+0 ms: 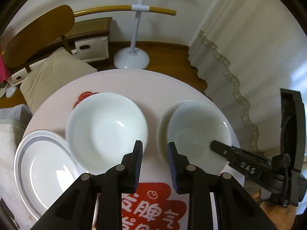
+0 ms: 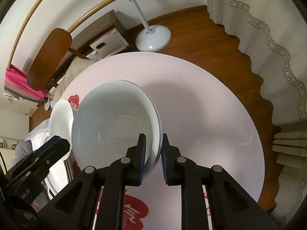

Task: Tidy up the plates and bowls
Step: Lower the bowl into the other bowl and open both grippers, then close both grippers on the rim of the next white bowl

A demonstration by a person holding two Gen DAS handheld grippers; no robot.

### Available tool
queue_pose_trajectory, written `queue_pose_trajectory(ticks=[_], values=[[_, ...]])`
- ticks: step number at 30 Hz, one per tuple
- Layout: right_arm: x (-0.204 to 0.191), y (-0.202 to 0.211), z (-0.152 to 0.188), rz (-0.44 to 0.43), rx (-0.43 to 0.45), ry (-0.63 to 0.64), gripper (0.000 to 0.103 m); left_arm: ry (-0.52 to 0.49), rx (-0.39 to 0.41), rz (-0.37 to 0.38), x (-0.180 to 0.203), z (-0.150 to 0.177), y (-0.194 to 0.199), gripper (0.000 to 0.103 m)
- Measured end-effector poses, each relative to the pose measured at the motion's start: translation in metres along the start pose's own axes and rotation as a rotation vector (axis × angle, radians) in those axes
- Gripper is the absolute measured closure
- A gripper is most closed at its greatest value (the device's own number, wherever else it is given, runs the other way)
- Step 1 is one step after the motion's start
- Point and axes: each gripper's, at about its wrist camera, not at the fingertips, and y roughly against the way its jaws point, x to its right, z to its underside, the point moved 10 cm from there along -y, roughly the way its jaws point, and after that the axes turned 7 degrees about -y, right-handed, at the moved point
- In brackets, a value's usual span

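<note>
Right claw (image 2: 152, 159) grips nested bowls (image 2: 115, 122) on round worktop (image 2: 211, 115).
Left claw (image 1: 155, 159) hangs released, nothing between its fingers, above a single bowl (image 1: 105, 132); a plate (image 1: 42, 172) lies at the worktop's left edge.

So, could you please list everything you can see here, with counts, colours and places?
table: one, pale pink, round, under the dishes
single bowl: one, white, table centre-left
nested bowls: two, white, table right
plate: one, white with grey band, table's left edge
red print: one, near edge
chair: one, brown, behind left
stand base: one, white, floor
curtain: one, cream, right
left claw: black, open, empty
right claw: black, gripping nested bowls' rim
</note>
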Motion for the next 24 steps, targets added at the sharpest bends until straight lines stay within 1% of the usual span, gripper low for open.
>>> queue_pose_trajectory(ticks=[3,5,9,13,17,20,24], values=[[0.001,0.014,0.000,0.016,0.026,-0.005,0.082,0.026,0.015,-0.002,-0.010,0.008,0.014,0.071],[0.000,0.025,0.001,0.022,0.048,-0.011,0.073,0.039,0.027,-0.006,-0.018,0.014,0.025,0.068],[-0.006,0.047,0.003,0.030,0.099,-0.015,0.073,0.065,0.044,-0.014,-0.034,0.026,0.044,0.063],[-0.027,0.064,0.004,-0.023,0.125,-0.001,0.073,0.088,0.054,-0.025,-0.048,0.035,0.057,0.059],[-0.056,0.072,0.006,-0.081,0.131,0.035,0.073,0.093,0.059,-0.037,-0.061,0.040,0.067,0.058],[-0.078,0.069,0.016,-0.134,0.104,0.035,0.073,0.086,0.056,-0.043,-0.071,0.039,0.071,0.058],[-0.105,0.055,0.031,-0.163,0.067,0.050,0.073,0.080,0.045,-0.043,-0.083,0.036,0.074,0.057]])
